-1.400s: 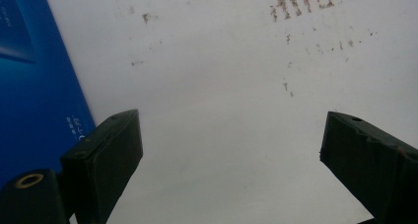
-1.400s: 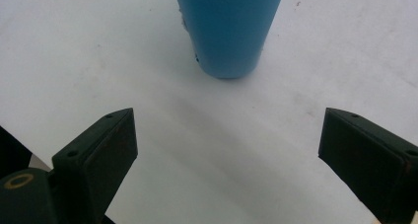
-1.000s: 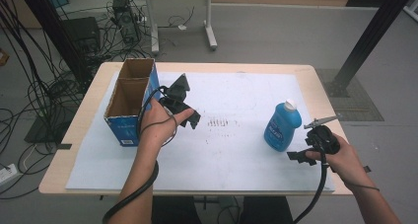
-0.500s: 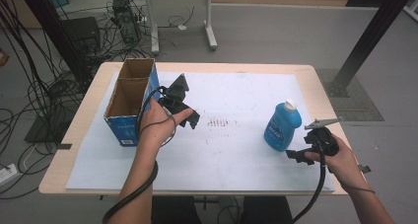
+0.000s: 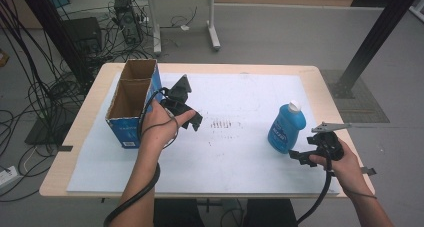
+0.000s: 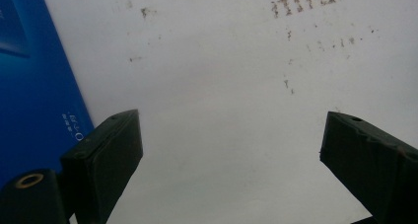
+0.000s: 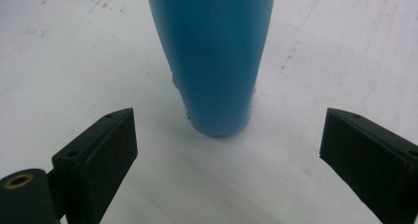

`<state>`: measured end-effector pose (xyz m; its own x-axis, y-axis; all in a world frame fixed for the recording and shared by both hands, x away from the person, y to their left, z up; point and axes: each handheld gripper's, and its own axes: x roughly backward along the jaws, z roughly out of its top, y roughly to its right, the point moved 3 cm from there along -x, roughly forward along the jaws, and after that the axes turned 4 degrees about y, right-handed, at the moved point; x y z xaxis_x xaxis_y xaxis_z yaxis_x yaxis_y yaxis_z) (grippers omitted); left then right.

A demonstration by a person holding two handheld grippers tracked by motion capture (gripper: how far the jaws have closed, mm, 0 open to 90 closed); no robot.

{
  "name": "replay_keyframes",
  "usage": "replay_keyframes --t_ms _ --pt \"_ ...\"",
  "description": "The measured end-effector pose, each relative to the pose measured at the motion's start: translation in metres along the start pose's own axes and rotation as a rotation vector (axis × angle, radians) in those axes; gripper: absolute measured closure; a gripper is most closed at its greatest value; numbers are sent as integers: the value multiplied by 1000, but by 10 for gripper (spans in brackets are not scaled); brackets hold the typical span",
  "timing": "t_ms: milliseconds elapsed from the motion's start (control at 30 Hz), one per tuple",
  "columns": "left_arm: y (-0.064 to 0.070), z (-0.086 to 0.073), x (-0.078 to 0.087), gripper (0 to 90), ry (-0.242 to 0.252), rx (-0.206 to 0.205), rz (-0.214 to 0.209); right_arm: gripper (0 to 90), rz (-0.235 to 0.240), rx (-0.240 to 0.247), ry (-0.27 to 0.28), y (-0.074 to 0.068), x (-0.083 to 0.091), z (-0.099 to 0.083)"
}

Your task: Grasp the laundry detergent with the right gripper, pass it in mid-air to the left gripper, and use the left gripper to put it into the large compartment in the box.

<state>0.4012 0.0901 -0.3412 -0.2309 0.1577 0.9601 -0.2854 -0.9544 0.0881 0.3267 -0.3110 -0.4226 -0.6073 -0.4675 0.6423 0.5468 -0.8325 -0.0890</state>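
Right gripper point(image 5: 300, 156): near the table's right front corner, jaws spread wide, nothing between them, aimed at the bottle.
Bottle point(image 5: 286, 127): blue, upright on the white sheet point(image 5: 240, 157), near the right edge, just beyond the right gripper, untouched.
Left gripper point(image 5: 192, 118): jaws spread, empty, over the sheet just beside the box.
Box point(image 5: 131, 103): open cardboard, blue-sided, at the left edge.

On the white sheet point(image 5: 240, 152), the left gripper point(image 5: 192, 118) hovers beside the box point(image 5: 131, 132), while the right gripper point(image 5: 299, 157) sits near the upright bottle point(image 5: 286, 128), seemingly not touching it.
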Motion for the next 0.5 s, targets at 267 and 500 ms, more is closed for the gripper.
replay_keyframes --t_ms 267,500 --pt "-1 0 1 94 2 3 4 56 -39 14 42 -1 1 -1" --pt "0 -1 1 94 5 0 3 50 -30 7 78 -3 -1 -4"
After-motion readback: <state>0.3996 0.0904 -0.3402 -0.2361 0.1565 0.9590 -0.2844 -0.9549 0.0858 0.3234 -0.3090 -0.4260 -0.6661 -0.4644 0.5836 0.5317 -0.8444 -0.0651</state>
